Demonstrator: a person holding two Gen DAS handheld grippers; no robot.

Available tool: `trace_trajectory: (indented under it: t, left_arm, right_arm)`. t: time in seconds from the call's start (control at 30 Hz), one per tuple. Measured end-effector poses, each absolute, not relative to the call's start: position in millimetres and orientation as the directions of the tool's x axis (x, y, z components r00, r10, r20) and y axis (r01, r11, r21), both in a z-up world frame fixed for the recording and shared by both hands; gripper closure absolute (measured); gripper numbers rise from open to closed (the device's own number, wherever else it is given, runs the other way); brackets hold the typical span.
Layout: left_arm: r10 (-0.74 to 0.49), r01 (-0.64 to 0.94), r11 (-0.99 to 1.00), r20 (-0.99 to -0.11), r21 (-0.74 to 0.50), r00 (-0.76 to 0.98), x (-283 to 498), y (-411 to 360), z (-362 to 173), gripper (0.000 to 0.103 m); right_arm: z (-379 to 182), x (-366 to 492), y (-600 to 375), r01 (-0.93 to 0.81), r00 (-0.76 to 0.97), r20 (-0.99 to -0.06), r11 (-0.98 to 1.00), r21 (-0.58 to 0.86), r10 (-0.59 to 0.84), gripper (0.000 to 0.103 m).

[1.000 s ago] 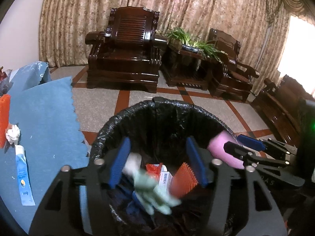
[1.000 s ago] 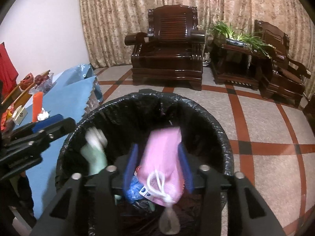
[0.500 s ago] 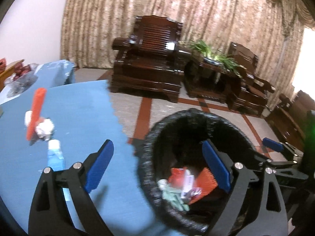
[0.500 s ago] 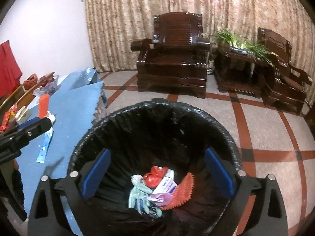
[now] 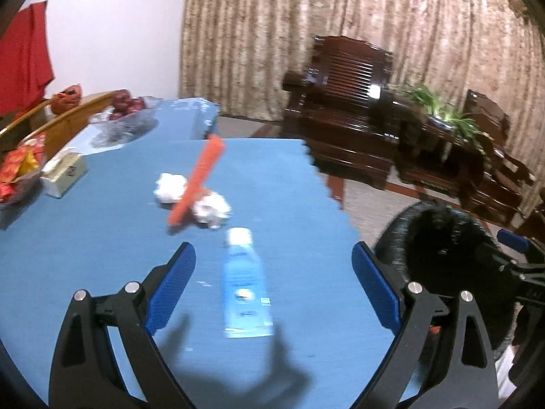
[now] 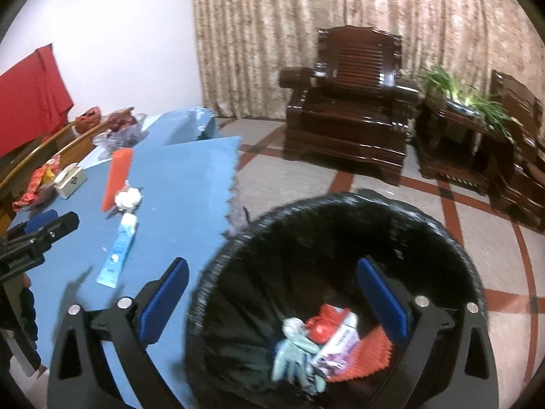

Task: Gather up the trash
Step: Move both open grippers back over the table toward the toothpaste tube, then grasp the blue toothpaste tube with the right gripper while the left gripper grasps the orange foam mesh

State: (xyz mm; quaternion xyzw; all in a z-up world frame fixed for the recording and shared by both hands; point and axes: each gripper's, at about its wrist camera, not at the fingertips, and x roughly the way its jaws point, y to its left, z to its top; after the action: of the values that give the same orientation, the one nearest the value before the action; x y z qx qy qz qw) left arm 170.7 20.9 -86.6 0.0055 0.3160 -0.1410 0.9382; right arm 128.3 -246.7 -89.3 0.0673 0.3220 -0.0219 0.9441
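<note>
Left gripper [image 5: 272,283] spread wide, empty, above blue worktop [image 5: 85,255]; tube [image 5: 243,283] between fingers, orange stick [image 5: 197,180] and paper wads [image 5: 211,208] at 12 o'clock. Right gripper [image 6: 272,301] released, over black bin [image 6: 340,272]; trash inside.

light: dim, warm indoor | blur: motion smear (both views); edges: fisheye vignette | shadows: soft, on tablecloth [image 5: 85,255]
</note>
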Motion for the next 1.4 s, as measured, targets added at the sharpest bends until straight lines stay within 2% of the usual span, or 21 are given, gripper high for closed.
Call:
trace_trajectory:
  t: [0.6, 1.4]
  left_arm:
    - [-0.078, 0.079, 0.997, -0.621, -0.027, 0.78, 190.8, 119.3, -109.0, 0.013]
    - [-0.031, 0.006, 0.999, -0.654, -0.04, 0.756, 216.2, 164.5, -138.8, 0.013]
  right_arm:
    - [-107.6, 208.9, -131.7, -0.096, 0.769, -0.621, 0.987, 0.128, 0.155, 0.007]
    - [-178.5, 276.1, -59.9, -0.194, 0.618, -0.751, 0.971, 0.142, 0.234, 0.043]
